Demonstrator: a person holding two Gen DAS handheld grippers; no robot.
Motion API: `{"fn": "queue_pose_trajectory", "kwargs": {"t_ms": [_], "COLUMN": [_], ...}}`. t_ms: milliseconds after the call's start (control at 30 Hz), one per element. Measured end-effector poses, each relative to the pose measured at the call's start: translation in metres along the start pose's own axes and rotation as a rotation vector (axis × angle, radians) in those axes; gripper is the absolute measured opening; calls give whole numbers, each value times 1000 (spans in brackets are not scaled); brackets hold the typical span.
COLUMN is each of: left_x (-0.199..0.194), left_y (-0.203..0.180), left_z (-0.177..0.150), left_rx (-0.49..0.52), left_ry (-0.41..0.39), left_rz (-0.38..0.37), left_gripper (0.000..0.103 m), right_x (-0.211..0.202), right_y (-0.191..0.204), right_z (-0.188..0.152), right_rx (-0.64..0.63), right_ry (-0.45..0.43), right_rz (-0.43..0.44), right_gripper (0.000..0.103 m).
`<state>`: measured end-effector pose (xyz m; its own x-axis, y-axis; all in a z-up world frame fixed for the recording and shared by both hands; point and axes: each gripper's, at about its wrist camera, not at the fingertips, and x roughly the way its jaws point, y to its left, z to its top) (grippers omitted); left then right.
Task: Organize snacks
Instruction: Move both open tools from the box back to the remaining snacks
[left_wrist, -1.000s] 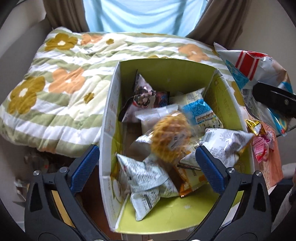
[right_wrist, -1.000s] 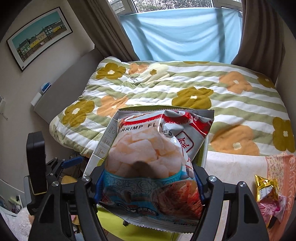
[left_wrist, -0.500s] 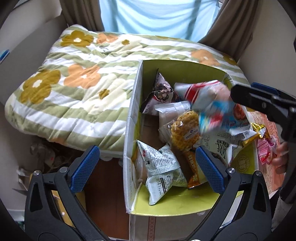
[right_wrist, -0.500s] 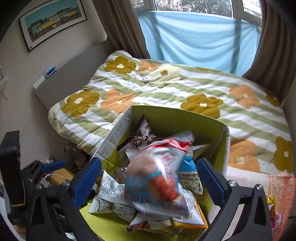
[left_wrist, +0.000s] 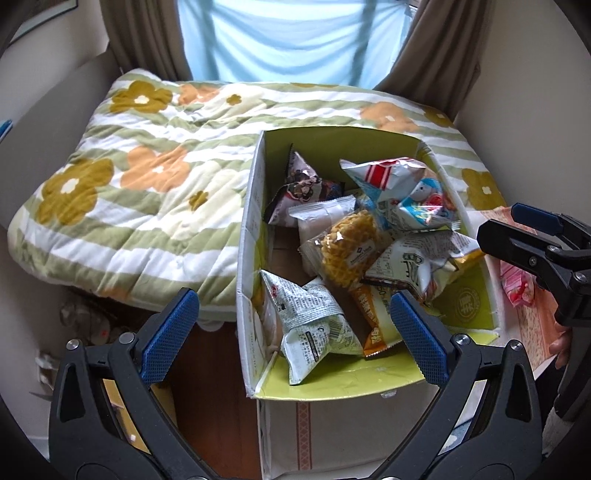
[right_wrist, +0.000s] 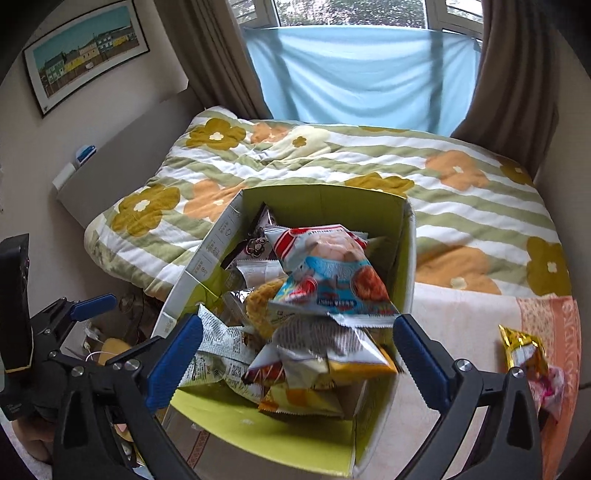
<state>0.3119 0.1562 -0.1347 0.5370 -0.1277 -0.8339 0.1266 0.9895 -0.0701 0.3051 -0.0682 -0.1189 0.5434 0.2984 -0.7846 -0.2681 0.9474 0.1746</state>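
With both the left hand-held gripper (left_wrist: 291, 334) and right hand-held gripper (right_wrist: 297, 352) spread wide and empty over the box (right_wrist: 404, 258), I'd fetch the gold packet (right_wrist: 521, 349) next, pinching its crimped edge.

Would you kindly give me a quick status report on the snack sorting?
Left tool open, empty. Right tool open, empty. Shrimp chips bag lying atop pile in the box. Gold packet and pink packet outside on cloth; nothing blocking.

Small bedroom, cream walls (right_wrist: 155, 74). Bed with green-striped floral quilt (right_wrist: 369, 177) runs up to window (right_wrist: 351, 11). Pale blue sheet (right_wrist: 362, 77) hung across glass, brown curtains (right_wrist: 517, 81) either side. Framed townscape print (right_wrist: 86, 51) on left wall. Soft daylight.
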Motion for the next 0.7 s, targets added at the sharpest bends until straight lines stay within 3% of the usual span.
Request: {"fn": "queue_pose_trajectory", "kwargs": {"t_ms": [367,700], "left_x": [-23,-31], "left_y": [-33,-133], "left_z": [0,5], "left_rx": [85,152], "left_ry": [-59,-87], "left_rz": [-83,-145], "left_gripper": [103,103], "right_x": [-50,-119], "right_y": [-18,-97], "right_z": [-31,-55], "right_rx": [102,175], "right_ry": [-70,-145], "right_rz": [-66,-137], "right_gripper": [102,102]}}
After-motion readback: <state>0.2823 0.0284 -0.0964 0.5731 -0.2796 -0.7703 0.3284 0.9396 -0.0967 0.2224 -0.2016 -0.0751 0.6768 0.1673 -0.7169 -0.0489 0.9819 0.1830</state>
